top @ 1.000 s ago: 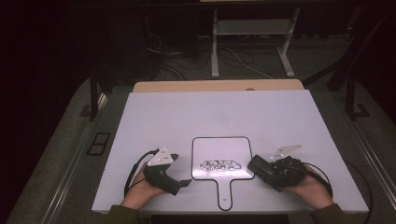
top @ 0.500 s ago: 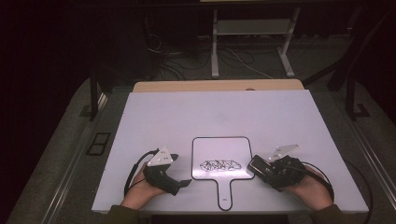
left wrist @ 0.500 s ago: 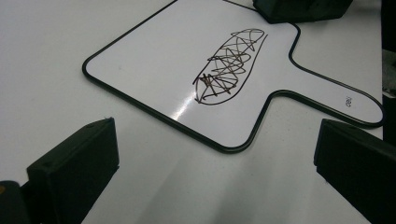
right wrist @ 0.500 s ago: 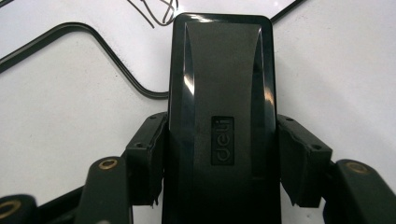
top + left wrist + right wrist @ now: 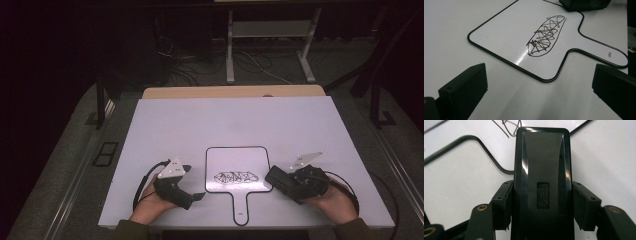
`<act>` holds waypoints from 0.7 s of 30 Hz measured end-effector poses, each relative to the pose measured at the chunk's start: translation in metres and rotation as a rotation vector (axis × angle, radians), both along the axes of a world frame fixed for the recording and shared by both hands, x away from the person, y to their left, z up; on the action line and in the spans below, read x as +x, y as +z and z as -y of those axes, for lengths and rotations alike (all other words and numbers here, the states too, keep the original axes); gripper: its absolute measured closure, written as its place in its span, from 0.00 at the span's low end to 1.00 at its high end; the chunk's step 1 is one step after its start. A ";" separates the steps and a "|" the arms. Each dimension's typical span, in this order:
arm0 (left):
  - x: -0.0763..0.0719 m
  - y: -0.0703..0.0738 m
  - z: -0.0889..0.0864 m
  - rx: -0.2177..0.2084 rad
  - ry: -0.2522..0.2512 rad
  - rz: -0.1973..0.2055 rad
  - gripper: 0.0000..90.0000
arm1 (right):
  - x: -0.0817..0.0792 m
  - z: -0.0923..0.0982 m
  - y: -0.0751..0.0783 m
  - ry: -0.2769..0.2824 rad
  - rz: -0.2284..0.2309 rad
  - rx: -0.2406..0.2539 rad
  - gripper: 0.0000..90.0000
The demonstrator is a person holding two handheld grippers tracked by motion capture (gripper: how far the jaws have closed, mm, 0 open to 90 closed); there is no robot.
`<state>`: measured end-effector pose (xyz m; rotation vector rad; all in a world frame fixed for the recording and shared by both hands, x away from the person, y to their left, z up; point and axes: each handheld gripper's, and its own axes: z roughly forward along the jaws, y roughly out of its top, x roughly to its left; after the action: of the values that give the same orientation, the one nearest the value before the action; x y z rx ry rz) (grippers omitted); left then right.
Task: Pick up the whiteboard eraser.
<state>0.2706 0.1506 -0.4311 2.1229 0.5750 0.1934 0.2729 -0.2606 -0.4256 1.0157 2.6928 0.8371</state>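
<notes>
Eraser clamped in my right gripper, scribble waiting on the paddle board.

My left gripper [image 5: 196,196] rests on the table [image 5: 165,125] just left of the paddle-shaped whiteboard [image 5: 235,161], its jaws standing wide with nothing between them; I would bring it onto the board's handle [image 5: 240,206] to pin it before wiping, since the board looks light enough to slide. The scribble [image 5: 545,36] sits in the lower middle of the board, ringed by a drawn oval. My right gripper [image 5: 274,178] grips the black eraser [image 5: 541,182] by its long sides, its front end at the board's right edge. I judge the best stroke is flat, felt face fully down, swept leftward across the whole oval with even pressure, not tipped onto a corner.
</notes>
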 end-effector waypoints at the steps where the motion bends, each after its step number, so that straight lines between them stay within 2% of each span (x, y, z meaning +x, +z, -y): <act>1: 0.000 0.000 0.000 -0.002 0.000 0.000 0.00 | 0.000 0.001 0.001 -0.001 0.002 0.009 0.43; 16: 0.001 -0.001 -0.001 -0.022 0.000 0.000 0.00 | 0.008 0.004 0.008 -0.015 -0.012 0.120 0.43; 21: 0.001 0.001 -0.002 -0.025 0.007 0.000 0.00 | 0.010 0.002 0.012 -0.005 -0.006 0.133 0.43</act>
<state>0.2714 0.1528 -0.4306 2.0965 0.5823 0.1891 0.2834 -0.2631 -0.4135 1.0525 2.6687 1.0257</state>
